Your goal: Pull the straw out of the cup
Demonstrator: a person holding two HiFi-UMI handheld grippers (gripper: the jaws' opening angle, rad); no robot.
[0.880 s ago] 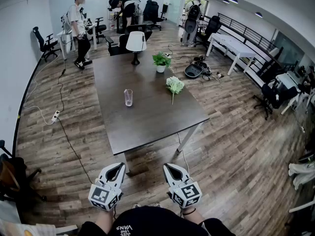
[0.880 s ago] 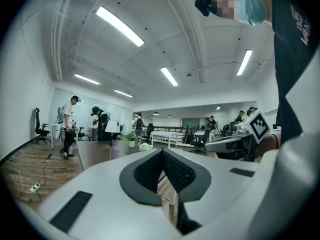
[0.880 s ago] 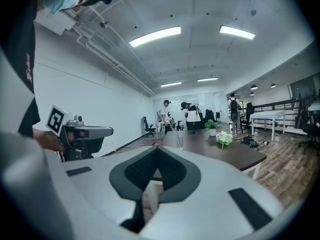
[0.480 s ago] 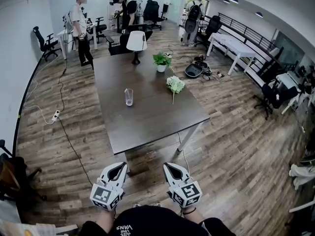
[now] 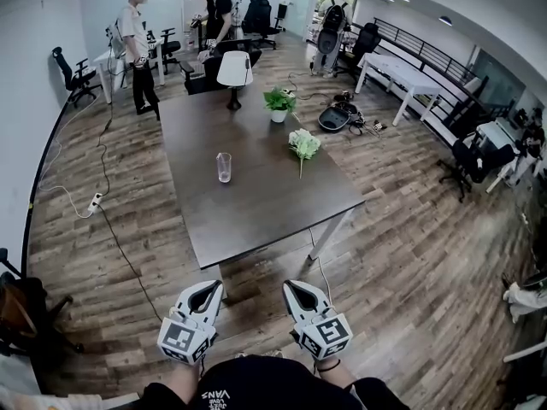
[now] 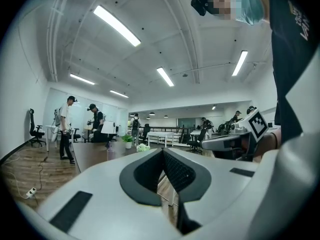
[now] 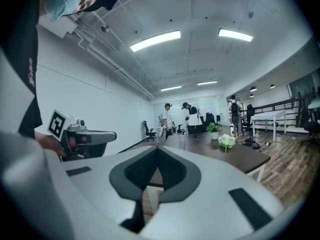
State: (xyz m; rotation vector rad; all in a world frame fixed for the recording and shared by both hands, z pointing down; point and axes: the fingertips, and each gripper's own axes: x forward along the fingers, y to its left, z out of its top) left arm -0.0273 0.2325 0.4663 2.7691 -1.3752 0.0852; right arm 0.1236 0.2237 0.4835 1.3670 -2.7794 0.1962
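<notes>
A clear glass cup (image 5: pixel 223 167) with a thin straw in it stands near the middle of the dark table (image 5: pixel 256 203). It is far ahead of both grippers. My left gripper (image 5: pixel 203 290) and right gripper (image 5: pixel 297 290) hover side by side over the wooden floor, short of the table's near edge, both pointing level at the table. The left gripper's (image 6: pixel 161 150) jaws are shut with nothing between them. The right gripper's (image 7: pixel 157 148) jaws are also shut and hold nothing.
On the table stand a white flower bunch (image 5: pixel 303 145), a potted plant (image 5: pixel 279 105) and a white lamp (image 5: pixel 235 71). People (image 5: pixel 135 49) and office chairs are at the far end. A cable with a power strip (image 5: pixel 96 201) lies on the floor at left.
Both grippers stay where they were, shut. The person in white at the far end has stepped a little to the right. The head view has shifted slightly.
</notes>
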